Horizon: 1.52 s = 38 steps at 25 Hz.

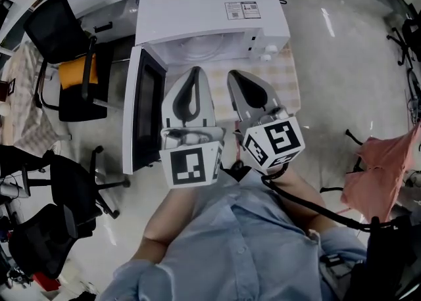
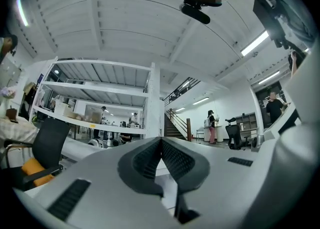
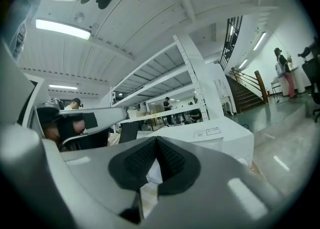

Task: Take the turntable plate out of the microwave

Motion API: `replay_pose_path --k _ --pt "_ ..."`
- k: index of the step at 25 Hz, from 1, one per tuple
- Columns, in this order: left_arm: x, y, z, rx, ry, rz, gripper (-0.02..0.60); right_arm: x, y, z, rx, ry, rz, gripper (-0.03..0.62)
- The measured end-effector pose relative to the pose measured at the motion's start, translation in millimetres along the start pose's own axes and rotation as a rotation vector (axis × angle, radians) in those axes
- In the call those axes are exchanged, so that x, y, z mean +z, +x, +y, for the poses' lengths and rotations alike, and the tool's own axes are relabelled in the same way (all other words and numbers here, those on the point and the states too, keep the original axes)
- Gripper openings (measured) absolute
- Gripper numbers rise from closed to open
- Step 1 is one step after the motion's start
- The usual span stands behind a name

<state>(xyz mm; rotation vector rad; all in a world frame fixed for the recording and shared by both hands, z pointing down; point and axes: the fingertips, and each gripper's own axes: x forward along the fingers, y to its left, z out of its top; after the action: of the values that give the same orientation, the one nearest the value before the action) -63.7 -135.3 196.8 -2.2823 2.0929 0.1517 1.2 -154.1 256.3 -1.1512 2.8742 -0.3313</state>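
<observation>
- The white microwave [image 1: 210,14] stands on a table [image 1: 288,76] with a pale checked cover, on the far side of the person.
- Its door [image 1: 142,114] is swung wide open to the left, dark window facing inward, so the cavity is open toward the person.
- The turntable plate [image 1: 197,48] lies inside the cavity on its floor. It shows as a pale round shape just beyond the gripper tips, and neither gripper touches it.
- The left hand-held gripper [image 1: 195,71] is held in front of the opening, pointing at the cavity. In its own view the jaws are pressed together at the tips with nothing between them.
- The right hand-held gripper [image 1: 235,75] sits just beside it on the right, also pointing at the microwave. Its jaws are closed tip to tip and empty too.
- Each gripper carries a marker cube at its near end, the left cube [image 1: 191,165] close to the person's chest and the right cube [image 1: 275,142] tilted a little outward.
- The person wears a light blue shirt [image 1: 243,247], and a black cable [image 1: 309,208] trails off from the right gripper toward the right.
- To the left of the microwave is a black office chair [image 1: 66,56] with an orange cushion [image 1: 77,73] on it. More dark chairs stand nearer on that side.
- A pink cloth [image 1: 381,175] hangs over something at the right edge of the room.
</observation>
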Motion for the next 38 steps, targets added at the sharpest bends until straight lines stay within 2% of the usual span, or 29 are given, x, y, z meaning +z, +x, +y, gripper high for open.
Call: replay_pose_path --k 9,14,18,31,35,38 --pt "-37 31 33 0.016 0.018 0.007 0.008 -26 41 -19 -0.008 0.032 0.027 0.0" --pt "-61 46 47 0.016 0.046 0.003 0.008 -54 63 -27 -0.02 0.065 0.051 0.0" --pt "-93 52 51 0.0 0.04 0.062 0.008 -85 79 -34 -0.022 0.096 0.081 0.0" --pt "-168 80 70 0.014 0.044 0.079 0.008 -183 113 -78 -0.084 0.32 0.134 0.0" --pt "-175 90 82 0.049 0.043 0.067 0.008 -206 123 -87 -0.094 0.405 0.163 0.0" --pt "-175 95 91 0.064 0.043 0.077 0.008 -216 134 -88 -0.083 0.513 0.176 0.019"
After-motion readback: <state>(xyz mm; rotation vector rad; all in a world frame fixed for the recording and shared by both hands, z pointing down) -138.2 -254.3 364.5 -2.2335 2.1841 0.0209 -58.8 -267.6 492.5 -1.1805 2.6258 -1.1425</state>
